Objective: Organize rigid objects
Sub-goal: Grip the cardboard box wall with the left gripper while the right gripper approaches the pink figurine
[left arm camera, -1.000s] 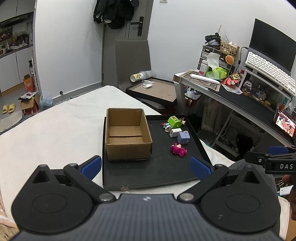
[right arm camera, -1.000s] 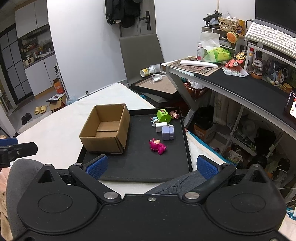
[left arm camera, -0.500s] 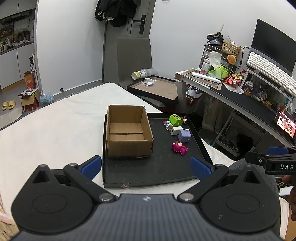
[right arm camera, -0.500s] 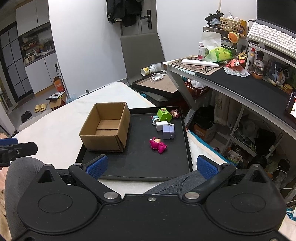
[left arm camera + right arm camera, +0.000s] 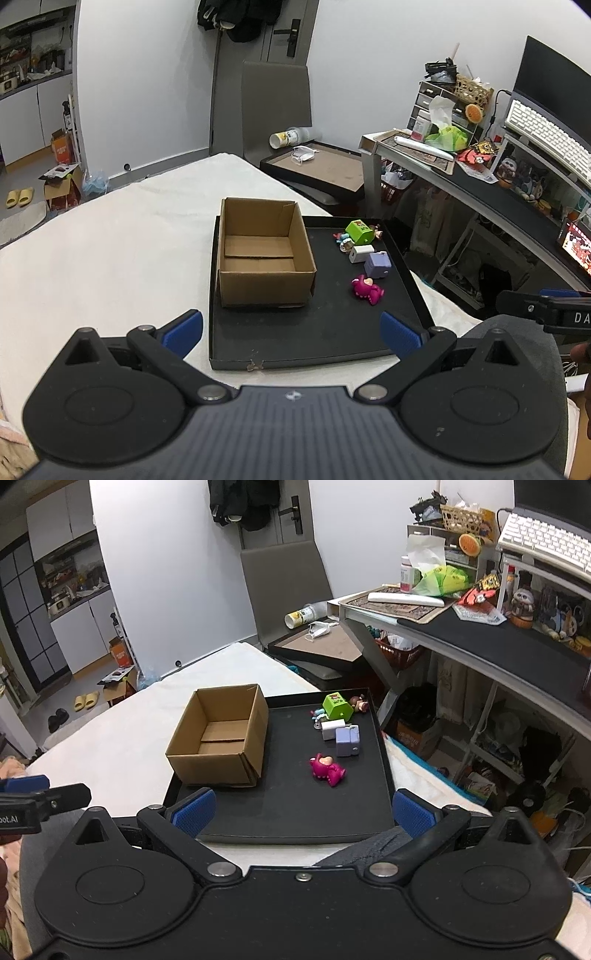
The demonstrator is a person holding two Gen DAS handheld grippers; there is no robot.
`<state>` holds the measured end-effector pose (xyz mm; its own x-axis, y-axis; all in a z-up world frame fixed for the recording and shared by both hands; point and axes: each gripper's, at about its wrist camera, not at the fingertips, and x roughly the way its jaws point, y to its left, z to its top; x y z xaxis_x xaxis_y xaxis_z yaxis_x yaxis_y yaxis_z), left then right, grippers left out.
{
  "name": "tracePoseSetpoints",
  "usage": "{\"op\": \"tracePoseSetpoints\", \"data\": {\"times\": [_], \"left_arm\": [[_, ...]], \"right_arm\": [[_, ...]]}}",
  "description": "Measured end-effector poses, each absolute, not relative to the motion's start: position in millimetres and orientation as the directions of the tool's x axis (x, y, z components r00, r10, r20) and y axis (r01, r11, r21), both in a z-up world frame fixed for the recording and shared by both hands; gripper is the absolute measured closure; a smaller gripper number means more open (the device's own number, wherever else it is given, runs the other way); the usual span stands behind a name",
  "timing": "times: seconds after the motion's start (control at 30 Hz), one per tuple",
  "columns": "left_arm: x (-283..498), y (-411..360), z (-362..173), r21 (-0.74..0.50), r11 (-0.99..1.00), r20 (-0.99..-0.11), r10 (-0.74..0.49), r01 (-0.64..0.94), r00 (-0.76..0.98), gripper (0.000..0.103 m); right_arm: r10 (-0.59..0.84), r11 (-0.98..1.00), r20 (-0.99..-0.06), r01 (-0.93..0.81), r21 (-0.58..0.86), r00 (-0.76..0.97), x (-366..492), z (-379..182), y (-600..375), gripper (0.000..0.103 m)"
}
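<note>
Nothing is sorted yet: my cardboard box (image 5: pixel 221 734) sits empty on the black tray (image 5: pixel 295 812), toys (image 5: pixel 327 770) lie loose beside it, and both my left gripper (image 5: pixel 291 330) and right gripper (image 5: pixel 301 808) hang spread, holding nothing

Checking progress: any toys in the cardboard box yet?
No, the cardboard box shows only its bare bottom flaps; the toys, like the pink figure, lie on the black tray.

White walls, a grey chair (image 5: pixel 275 107) by the door (image 5: pixel 286 33), cluttered desk (image 5: pixel 480 635) at right.
</note>
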<state>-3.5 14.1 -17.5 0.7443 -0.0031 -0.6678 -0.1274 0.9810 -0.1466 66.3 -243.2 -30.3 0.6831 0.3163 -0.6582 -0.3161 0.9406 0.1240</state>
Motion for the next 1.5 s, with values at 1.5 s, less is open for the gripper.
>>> {"op": "tracePoseSetpoints", "data": {"times": [1.5], "left_arm": [[137,87,-77,-0.096,0.952,-0.807,0.097,-0.292,0.582,0.003]], "right_arm": [[0.354,0.934,-0.771,-0.24,0.264,0.529,213,-122,-242,0.0]]}}
